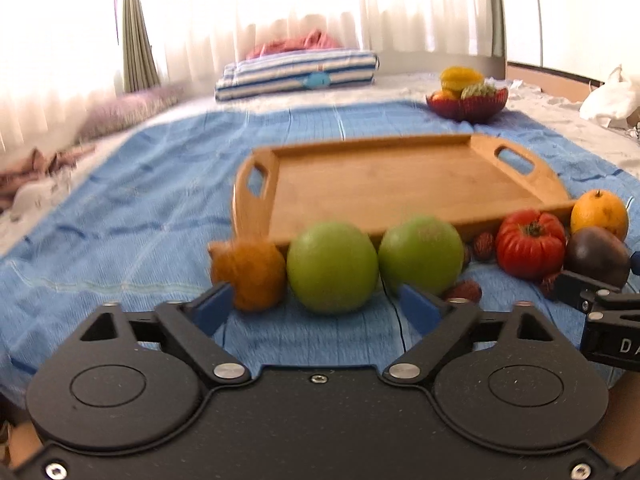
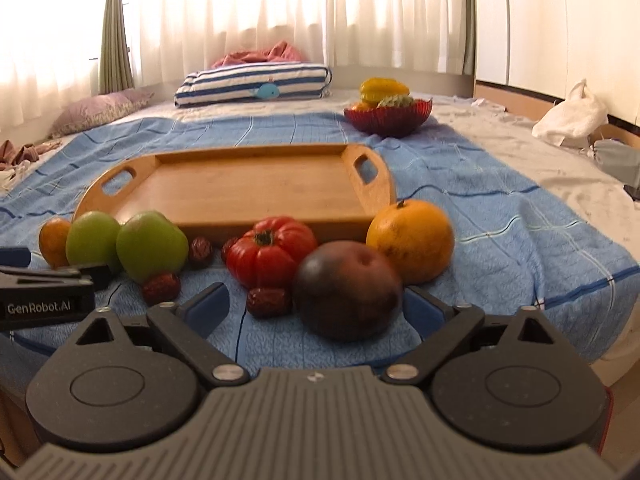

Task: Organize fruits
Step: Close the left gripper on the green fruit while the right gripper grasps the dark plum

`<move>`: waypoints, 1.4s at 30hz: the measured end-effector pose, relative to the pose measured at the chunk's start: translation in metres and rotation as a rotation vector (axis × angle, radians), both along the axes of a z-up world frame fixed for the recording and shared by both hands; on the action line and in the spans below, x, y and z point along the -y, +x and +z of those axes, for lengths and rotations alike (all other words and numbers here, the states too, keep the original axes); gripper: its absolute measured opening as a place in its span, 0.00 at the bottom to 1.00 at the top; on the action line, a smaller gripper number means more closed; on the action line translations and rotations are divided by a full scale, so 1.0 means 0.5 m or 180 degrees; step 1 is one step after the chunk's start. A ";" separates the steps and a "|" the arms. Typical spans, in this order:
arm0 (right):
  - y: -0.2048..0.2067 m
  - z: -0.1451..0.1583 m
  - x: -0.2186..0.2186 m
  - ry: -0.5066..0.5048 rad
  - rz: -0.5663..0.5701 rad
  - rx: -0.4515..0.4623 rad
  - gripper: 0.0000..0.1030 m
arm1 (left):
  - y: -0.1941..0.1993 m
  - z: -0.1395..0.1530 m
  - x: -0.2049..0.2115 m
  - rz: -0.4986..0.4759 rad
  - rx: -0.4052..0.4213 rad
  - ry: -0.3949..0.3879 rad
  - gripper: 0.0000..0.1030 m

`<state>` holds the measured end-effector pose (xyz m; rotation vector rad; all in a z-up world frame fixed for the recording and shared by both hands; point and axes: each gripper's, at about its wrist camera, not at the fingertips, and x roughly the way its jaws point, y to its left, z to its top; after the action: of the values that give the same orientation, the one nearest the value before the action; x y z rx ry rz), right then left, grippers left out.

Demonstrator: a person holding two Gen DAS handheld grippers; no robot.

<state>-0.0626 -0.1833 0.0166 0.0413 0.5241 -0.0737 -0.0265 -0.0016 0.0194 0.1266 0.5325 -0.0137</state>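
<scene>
Both low over the bed (image 2: 520, 208), facing the curtains (image 2: 280, 12); left view somewhat blurred, seemingly left of right; wooden tray (image 1: 380, 184) shared, close.

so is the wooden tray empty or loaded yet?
Empty. The wooden tray shows only bare wood in both views; the fruits, like the tomato, sit on the blanket in front.

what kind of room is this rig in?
Most likely a bedroom: the fruit and wooden tray sit on a bed under a blue blanket, with a folded striped quilt and pillow beside curtained windows.
</scene>
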 end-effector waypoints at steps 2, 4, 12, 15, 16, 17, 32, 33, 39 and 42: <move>-0.002 0.003 0.000 -0.0012 -0.0047 0.0037 0.86 | 0.001 0.009 -0.002 0.0009 0.0059 -0.0035 0.73; -0.004 0.004 0.002 0.0012 -0.0124 0.0066 0.75 | 0.004 0.017 -0.007 0.0017 0.0093 -0.0121 0.63; -0.010 0.009 0.028 0.0157 -0.0293 0.0123 0.60 | 0.029 0.023 -0.022 -0.0022 0.0015 -0.0326 0.50; -0.007 0.009 0.030 0.0140 -0.0284 0.0124 0.62 | 0.038 0.022 -0.021 -0.0032 -0.0005 -0.0348 0.50; -0.006 0.008 0.029 0.0130 -0.0278 0.0121 0.64 | 0.041 0.021 -0.021 -0.0038 -0.0019 -0.0360 0.50; -0.005 0.008 0.027 0.0120 -0.0271 0.0118 0.65 | 0.042 0.020 -0.021 -0.0039 -0.0034 -0.0380 0.50; 0.020 -0.004 0.031 0.0162 -0.0316 0.0080 0.76 | 0.058 0.014 -0.019 -0.0017 -0.0125 -0.0489 0.49; 0.022 -0.005 0.031 0.0167 -0.0320 0.0077 0.77 | 0.057 0.014 -0.018 -0.0017 -0.0121 -0.0473 0.49; 0.031 -0.011 0.034 0.0197 -0.0327 0.0059 0.76 | 0.041 0.020 -0.013 -0.0048 -0.0116 -0.0421 0.47; 0.032 -0.012 0.034 0.0204 -0.0331 0.0065 0.73 | 0.020 0.031 -0.016 -0.0087 -0.0041 -0.0407 0.25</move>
<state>-0.0468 -0.2006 0.0107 0.1318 0.5038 -0.1579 -0.0164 0.0067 0.0350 0.0089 0.5411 -0.0752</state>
